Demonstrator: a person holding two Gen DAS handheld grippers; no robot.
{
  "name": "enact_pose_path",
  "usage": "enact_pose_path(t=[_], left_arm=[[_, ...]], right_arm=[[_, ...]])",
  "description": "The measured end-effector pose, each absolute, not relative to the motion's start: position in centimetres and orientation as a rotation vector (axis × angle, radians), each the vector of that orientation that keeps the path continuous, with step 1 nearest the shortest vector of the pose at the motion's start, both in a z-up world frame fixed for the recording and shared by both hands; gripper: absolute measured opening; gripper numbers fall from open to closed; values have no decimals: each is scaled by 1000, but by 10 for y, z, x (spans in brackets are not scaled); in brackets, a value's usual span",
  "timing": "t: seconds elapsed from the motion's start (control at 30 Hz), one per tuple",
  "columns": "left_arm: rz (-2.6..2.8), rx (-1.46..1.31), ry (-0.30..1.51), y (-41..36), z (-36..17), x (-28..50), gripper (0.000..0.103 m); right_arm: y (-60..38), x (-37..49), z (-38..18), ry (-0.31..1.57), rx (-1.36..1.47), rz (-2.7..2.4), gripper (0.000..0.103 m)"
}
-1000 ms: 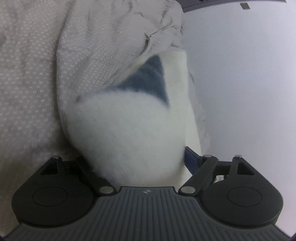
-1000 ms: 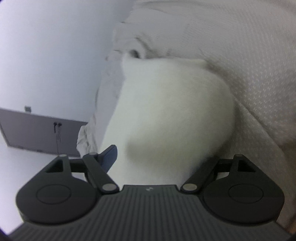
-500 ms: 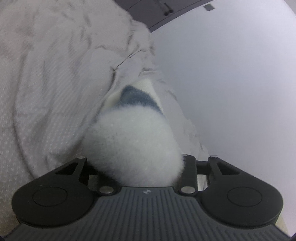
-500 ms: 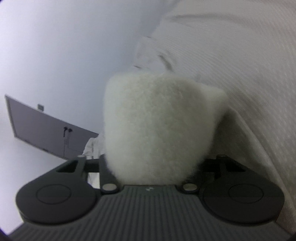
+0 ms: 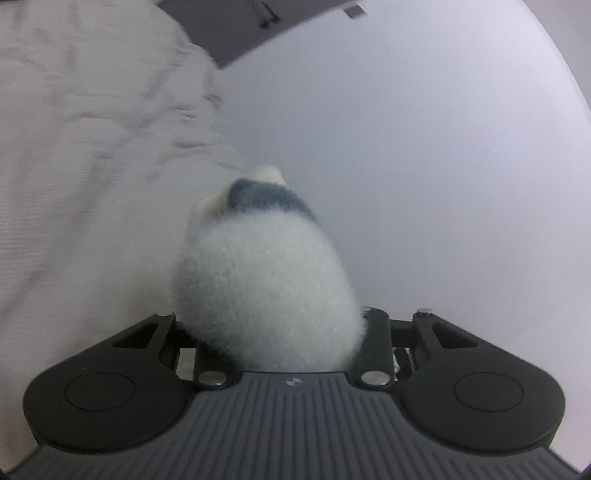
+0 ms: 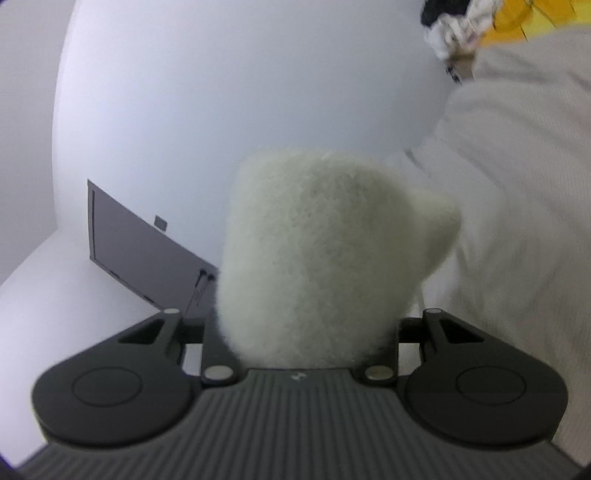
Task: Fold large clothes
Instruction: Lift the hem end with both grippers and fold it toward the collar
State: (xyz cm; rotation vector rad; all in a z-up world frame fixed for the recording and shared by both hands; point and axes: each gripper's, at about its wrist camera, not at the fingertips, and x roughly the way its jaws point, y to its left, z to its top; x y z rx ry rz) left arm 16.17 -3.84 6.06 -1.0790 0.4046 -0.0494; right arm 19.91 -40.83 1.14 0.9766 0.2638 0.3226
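A fluffy white garment (image 5: 258, 280) with a grey-blue patch (image 5: 266, 195) bulges up between the jaws of my left gripper (image 5: 280, 332), which is shut on it; the fingertips are buried in the fleece. In the right wrist view another bunch of the same white garment (image 6: 314, 251) fills my right gripper (image 6: 299, 339). Its jaws are still closing on the fleece, and the pads press into it. Both bunches hang lifted off the pale bed cover (image 5: 92, 166).
The crumpled bed cover (image 6: 517, 203) lies to the left in the left view and to the right in the right view. A white wall (image 5: 424, 166) and a dark panel (image 6: 136, 251) stand behind. A yellow thing (image 6: 524, 14) and a black-and-white thing (image 6: 450, 22) show at the top right.
Both grippers have closed on the fleece and risen with it. The bed cover has dropped away and more wall shows. Both views have rolled.
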Motion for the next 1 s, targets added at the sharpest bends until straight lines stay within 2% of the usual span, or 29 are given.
enact_pose_path(t=[0.2, 0.37, 0.67, 0.87, 1.0], left_arm=[[-153, -1047, 437, -114, 98, 259, 43], [-223, -1040, 533, -176, 82, 350, 43], [-264, -980, 621, -242, -11, 447, 43], [-291, -960, 646, -246, -88, 451, 46], [-328, -943, 588, -245, -105, 442, 52]], right_arm=[[-483, 238, 55, 202, 948, 286, 44], [-543, 278, 55, 169, 939, 218, 45], [-596, 345, -27, 196, 921, 143, 45], [-603, 348, -98, 194, 896, 162, 45], [-602, 334, -121, 159, 916, 189, 50]])
